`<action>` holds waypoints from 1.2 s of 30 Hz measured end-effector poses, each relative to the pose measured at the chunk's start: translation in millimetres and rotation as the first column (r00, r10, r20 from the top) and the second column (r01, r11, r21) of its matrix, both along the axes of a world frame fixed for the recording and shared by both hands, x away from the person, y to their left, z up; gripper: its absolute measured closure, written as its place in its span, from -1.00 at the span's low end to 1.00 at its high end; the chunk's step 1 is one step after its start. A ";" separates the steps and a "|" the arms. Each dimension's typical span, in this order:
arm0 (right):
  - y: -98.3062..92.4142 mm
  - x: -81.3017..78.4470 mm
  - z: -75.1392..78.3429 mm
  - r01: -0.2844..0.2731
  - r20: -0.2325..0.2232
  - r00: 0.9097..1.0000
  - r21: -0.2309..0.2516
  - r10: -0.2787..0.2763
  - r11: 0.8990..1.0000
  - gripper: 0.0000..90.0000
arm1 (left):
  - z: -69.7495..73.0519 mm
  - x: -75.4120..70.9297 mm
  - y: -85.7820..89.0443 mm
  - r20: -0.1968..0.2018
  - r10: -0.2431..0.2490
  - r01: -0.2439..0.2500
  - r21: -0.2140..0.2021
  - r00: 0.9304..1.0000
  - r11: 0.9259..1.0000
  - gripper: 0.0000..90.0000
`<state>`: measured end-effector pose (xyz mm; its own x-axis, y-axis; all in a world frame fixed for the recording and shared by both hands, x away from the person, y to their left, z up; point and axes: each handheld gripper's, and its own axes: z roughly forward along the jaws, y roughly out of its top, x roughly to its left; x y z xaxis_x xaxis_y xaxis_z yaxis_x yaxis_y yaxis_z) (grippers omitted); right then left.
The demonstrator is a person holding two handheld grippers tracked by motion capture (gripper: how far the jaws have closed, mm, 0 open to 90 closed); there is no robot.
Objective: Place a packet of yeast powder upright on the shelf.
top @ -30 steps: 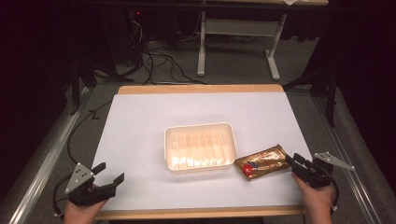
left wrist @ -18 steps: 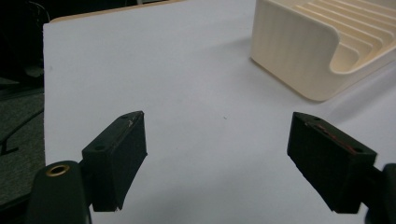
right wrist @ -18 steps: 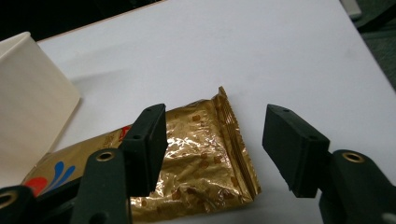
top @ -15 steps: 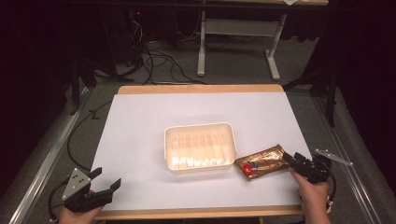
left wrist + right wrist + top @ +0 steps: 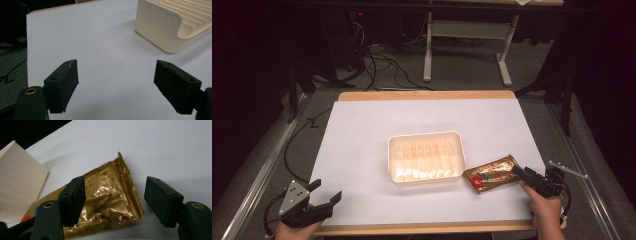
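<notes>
On the desk [image 5: 362, 150], near its right front corner, lies a gold foil snack packet [image 5: 492, 173] with a red and blue mark at its left end. It lies flat on the white surface, slanted, its left end just beside the front right corner of a cream ribbed tray [image 5: 426, 157] that sits about mid-desk; whether packet and tray touch cannot be told.

Right hand-held gripper [image 5: 526, 176]: at the packet's right end, held low over the desk by the person's right hand [image 5: 546, 212]. Its jaws have just been opening and now stand apart. In the right gripper view the packet's crimped end [image 5: 117, 197] lies between the two black jaws; the left jaw overlaps the foil in the picture, the right jaw stands clear of it over bare white surface. The pads do not press on the packet.

Left hand-held gripper [image 5: 323, 194]: at the desk's front left corner, well apart from tray and packet, with the grey three-cornered plate [image 5: 295, 192] on top. Its jaws are spread wide with nothing between them; the left gripper view shows bare white surface between the jaws and the tray's corner [image 5: 160, 27] farther off at upper right.
</notes>
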<state>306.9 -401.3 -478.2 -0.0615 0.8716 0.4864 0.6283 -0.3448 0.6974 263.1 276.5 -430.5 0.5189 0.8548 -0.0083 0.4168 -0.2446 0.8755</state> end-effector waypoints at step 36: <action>0.0 -4.6 -2.6 -0.074 -0.007 0.997 0.094 0.075 0.993 0.80 | -0.1 2.3 -6.2 -0.001 -0.017 0.017 0.000 1.000 1.000 -0.55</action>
